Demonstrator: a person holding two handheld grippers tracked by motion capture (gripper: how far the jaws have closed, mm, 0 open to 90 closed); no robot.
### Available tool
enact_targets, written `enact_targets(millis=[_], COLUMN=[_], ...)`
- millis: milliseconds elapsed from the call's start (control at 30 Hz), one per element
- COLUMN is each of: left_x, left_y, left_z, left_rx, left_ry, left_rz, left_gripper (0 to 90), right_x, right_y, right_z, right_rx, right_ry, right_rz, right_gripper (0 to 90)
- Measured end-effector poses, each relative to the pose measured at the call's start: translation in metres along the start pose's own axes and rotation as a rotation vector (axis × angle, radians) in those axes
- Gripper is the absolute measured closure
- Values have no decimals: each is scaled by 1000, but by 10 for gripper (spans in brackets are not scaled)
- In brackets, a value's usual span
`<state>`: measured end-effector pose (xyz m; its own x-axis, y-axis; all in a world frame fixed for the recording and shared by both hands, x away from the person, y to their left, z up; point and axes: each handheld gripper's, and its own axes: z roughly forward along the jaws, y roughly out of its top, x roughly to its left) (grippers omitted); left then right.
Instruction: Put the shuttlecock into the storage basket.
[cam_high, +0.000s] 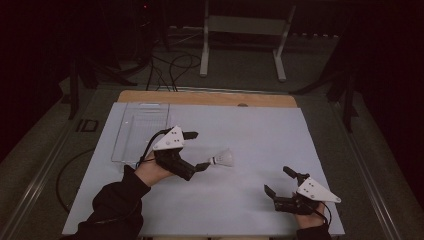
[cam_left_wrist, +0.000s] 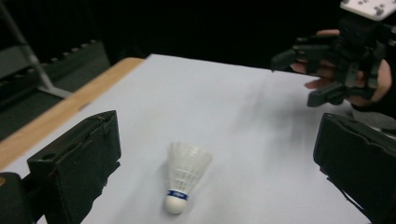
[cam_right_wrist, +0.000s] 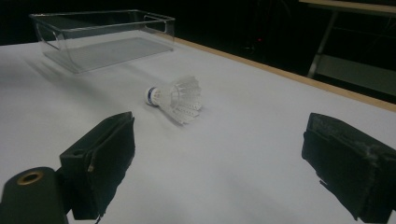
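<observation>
- My left tongs (cam_left_wrist: 215, 154) stand wide open, holding nothing; the shuttlecock (cam_left_wrist: 183, 176) lies on the desk (cam_left_wrist: 233, 102) between their jaws.
- My right tongs (cam_high: 284, 186), also open and empty, sit well apart.
- Featherlight with a crushable skirt, I judge; I'd pinch the cork (cam_left_wrist: 175, 203).

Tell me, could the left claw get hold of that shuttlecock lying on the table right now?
Probably yes: the left claw is open, the shuttlecock lies on its side just ahead between its jaws, and nothing stands between them.
</observation>
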<state>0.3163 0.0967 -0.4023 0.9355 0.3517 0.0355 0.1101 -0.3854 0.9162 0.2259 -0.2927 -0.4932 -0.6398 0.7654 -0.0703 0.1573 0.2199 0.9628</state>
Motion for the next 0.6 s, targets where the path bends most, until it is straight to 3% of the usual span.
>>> enact_targets(millis=[600], left_x=[2], left_y=[-19], left_z=[40], left_rx=[60], left_ry=[-16], left_rz=[-11], left_gripper=[10], right_x=[1], right_y=[0], right_z=[0], right_rx=[0], right_ry=[1], right_rz=[-5], right_gripper=[106])
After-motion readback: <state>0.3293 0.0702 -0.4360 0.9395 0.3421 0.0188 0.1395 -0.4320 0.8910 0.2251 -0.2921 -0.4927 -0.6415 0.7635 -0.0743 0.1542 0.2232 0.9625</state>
